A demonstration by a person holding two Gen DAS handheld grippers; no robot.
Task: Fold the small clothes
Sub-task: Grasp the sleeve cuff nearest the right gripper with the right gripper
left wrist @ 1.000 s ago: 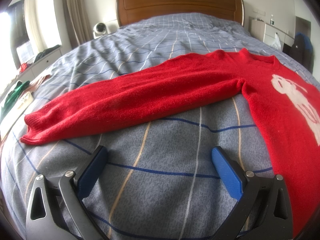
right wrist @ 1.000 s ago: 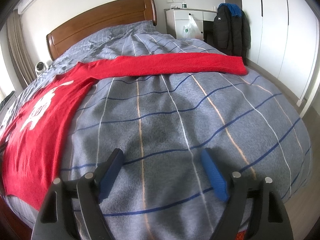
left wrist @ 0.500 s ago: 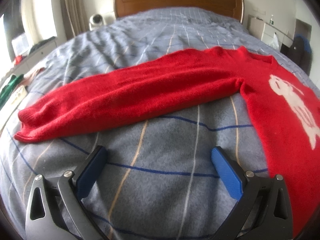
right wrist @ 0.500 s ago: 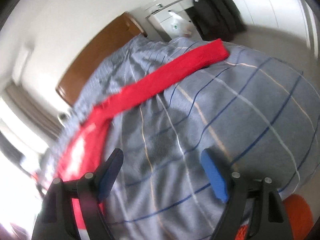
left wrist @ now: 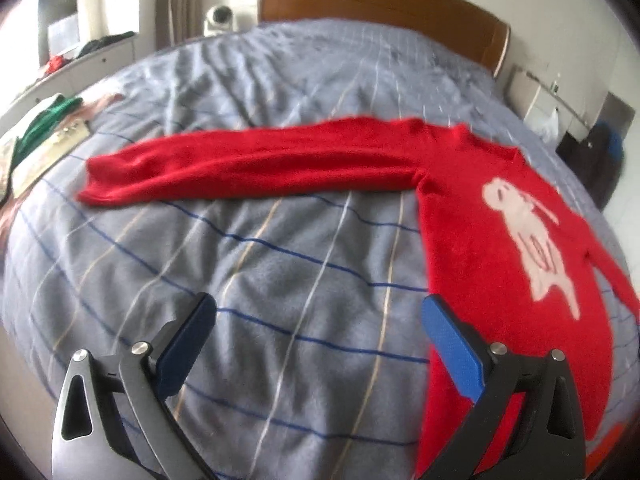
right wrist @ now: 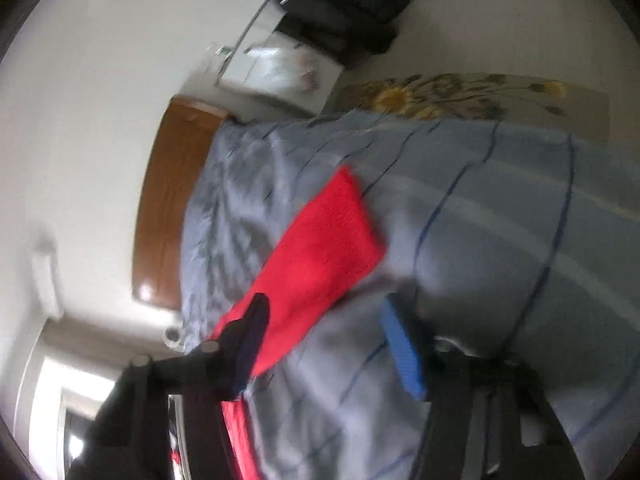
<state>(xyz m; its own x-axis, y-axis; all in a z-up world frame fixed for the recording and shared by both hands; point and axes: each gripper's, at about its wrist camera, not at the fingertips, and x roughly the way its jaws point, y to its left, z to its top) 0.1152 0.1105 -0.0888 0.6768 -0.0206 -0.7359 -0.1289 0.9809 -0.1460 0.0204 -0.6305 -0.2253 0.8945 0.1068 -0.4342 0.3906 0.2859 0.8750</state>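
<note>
A red sweater (left wrist: 492, 248) with a white figure on its chest lies flat on the grey striped bedspread (left wrist: 280, 264). One sleeve (left wrist: 248, 168) stretches out to the left. My left gripper (left wrist: 318, 312) hovers over bare bedspread in front of that sleeve, open and holding nothing. The right wrist view is blurred and rolled hard to one side. There the other sleeve's cuff end (right wrist: 324, 248) lies just ahead of my right gripper (right wrist: 326, 324). Its jaws are closing, with the dark finger (right wrist: 252, 336) over the sleeve's edge. The pads are not pressing on the cloth.
A wooden headboard (left wrist: 380, 4) stands at the bed's far end. A white cabinet (left wrist: 540, 104) and a dark jacket (left wrist: 596, 160) are at the right. Green clothes (left wrist: 44, 124) and papers lie at the left bedside. A floral mat (right wrist: 460, 96) lies beyond the bed.
The right gripper rolled sharply, swept toward the far sleeve's cuff, and its jaws narrowed. The left gripper pulled back and up, so the sweater sits farther away in its view.
</note>
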